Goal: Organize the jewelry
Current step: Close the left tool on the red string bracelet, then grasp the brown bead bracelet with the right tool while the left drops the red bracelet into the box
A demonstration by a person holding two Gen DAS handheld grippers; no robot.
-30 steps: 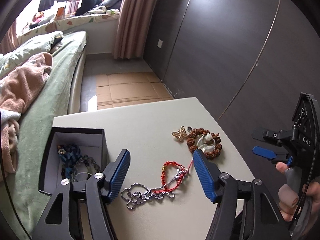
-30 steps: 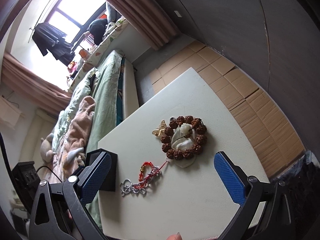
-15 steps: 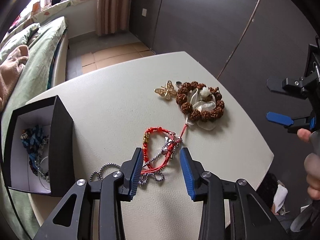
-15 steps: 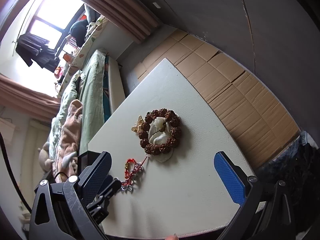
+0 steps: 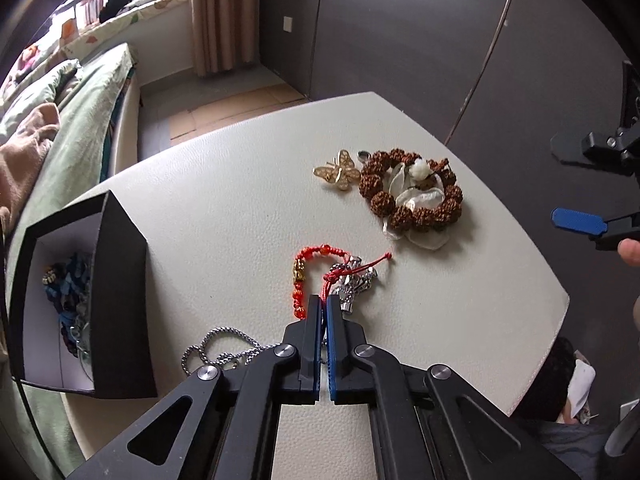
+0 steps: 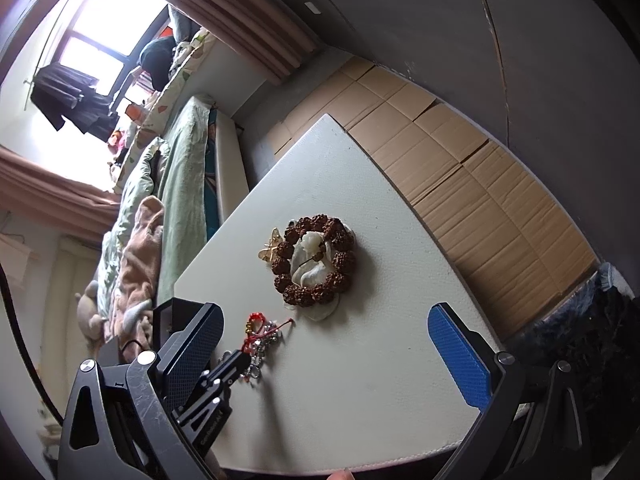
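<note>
Black box [image 5: 116,300], near left: open, beads inside. Silver chain [image 5: 224,354], beside it: limp, slippery. Left gripper [image 5: 323,306]: jaws closed, apparently pinching the red cord bracelet [image 5: 308,276] at table centre; light, floppy, best held by its cord. Brown bead bracelet [image 5: 412,196], far right: rigid beads, heavier. Right gripper [image 6: 324,356]: spread wide, empty.

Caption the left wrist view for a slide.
Left gripper shut on red cord bracelet, black box alongside.
</note>
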